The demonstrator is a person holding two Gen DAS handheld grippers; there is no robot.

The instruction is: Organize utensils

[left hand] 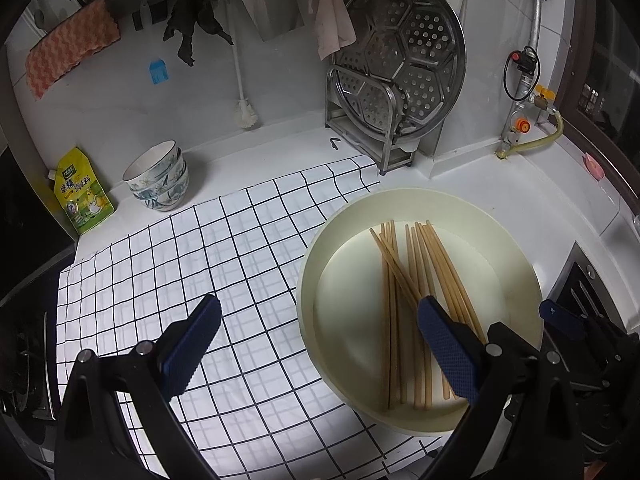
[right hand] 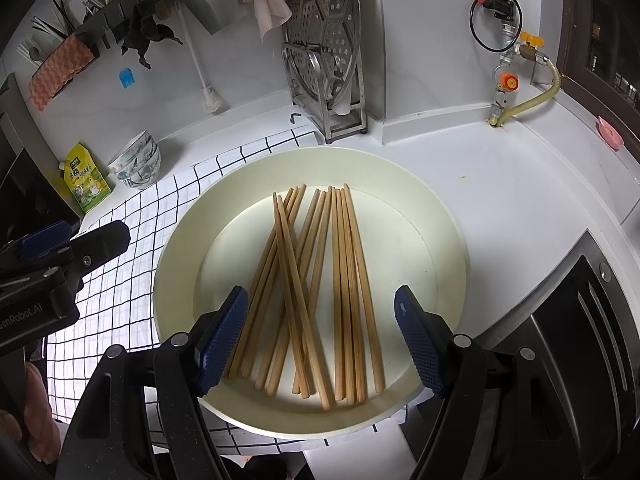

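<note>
Roughly a dozen chopsticks [right hand: 316,292] lie crisscrossed in the cream dish [right hand: 440,216], count unsure where they overlap. My right gripper [right hand: 320,340] hangs wide open above them, empty; left gripper [left hand: 320,344] likewise open. Best take the outermost right stick, jaws straddling it squarely.

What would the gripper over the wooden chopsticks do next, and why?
Probably the right gripper lowers and closes on a few of the wooden chopsticks: its jaws stand open above the pile, which lies loose and crossed in the round cream plastic basin, nothing yet held.
</note>
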